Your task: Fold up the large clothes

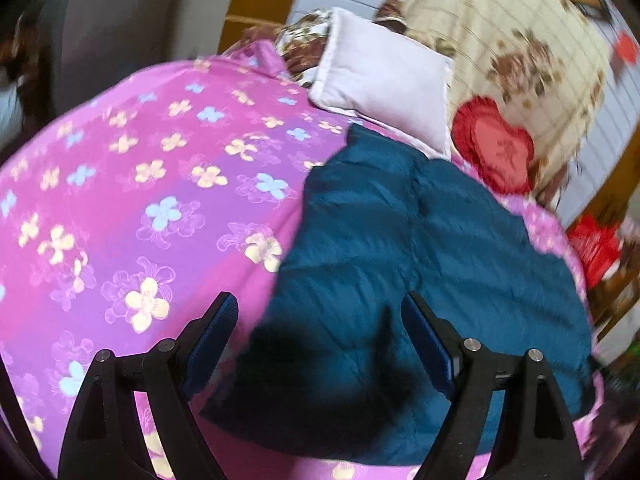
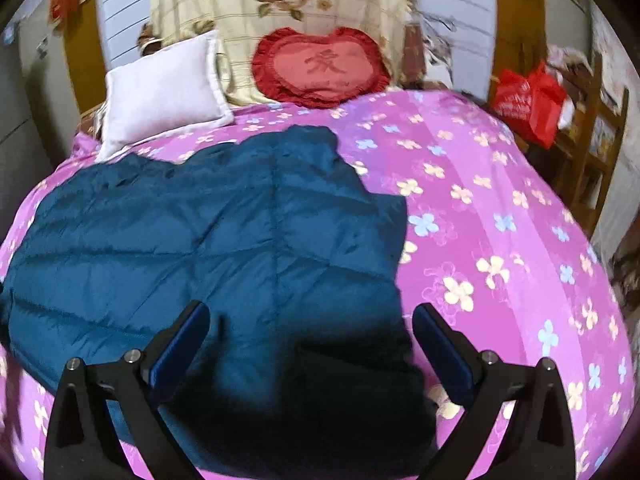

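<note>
I hold my left tool [image 1: 316, 320] and right tool [image 2: 310, 330] wide, gripping nothing, above the near hem of the blue jacket [image 2: 224, 232], which lies flat on the bed [image 2: 500, 208] toward twelve o'clock, ready for folding.

We see soft, even indoor light, bright enough for vivid colour on the pink bedspread [image 1: 120, 200]. Both views bulge strongly, with dark vignetted corners. The left wrist view smears with motion blur, worst toward its right edge. Below each pair of tongs a dark, soft-edged shadow falls on the blue quilted jacket [image 2: 200, 232]. The red heart cushion [image 2: 320, 68] reads fairly sharp in the right view
</note>
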A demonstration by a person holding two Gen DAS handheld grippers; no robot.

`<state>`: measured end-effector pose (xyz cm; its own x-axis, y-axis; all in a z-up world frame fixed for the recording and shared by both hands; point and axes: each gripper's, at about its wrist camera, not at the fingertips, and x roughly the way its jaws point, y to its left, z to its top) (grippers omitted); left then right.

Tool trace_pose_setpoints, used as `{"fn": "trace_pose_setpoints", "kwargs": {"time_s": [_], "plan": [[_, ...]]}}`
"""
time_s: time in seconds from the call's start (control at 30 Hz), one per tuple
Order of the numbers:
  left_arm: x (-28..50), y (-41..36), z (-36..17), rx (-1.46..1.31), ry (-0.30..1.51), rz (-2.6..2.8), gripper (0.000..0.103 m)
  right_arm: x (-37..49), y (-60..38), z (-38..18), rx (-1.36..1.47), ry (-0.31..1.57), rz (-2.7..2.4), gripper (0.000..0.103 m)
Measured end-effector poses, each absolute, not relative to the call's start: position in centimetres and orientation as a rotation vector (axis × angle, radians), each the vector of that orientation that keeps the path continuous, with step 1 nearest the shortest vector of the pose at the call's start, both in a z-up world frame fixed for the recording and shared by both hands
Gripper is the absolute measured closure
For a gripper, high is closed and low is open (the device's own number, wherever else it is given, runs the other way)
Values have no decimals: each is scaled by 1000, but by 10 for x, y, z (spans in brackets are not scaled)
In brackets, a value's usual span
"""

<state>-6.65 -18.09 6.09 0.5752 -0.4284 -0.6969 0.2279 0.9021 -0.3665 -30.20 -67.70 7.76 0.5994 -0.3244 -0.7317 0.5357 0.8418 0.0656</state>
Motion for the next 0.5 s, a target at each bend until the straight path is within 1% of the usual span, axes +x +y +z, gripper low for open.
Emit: {"fn": "trace_pose_setpoints", "kwargs": {"time_s": [0.27,0.5], "plan": [[-39,-177,33,-367,1003,-478,36,-305,-723,51,508,786,-468,0],[-26,-190,27,-354,1034,-566,36,-284,-737,46,514,823,-384,0]]}}
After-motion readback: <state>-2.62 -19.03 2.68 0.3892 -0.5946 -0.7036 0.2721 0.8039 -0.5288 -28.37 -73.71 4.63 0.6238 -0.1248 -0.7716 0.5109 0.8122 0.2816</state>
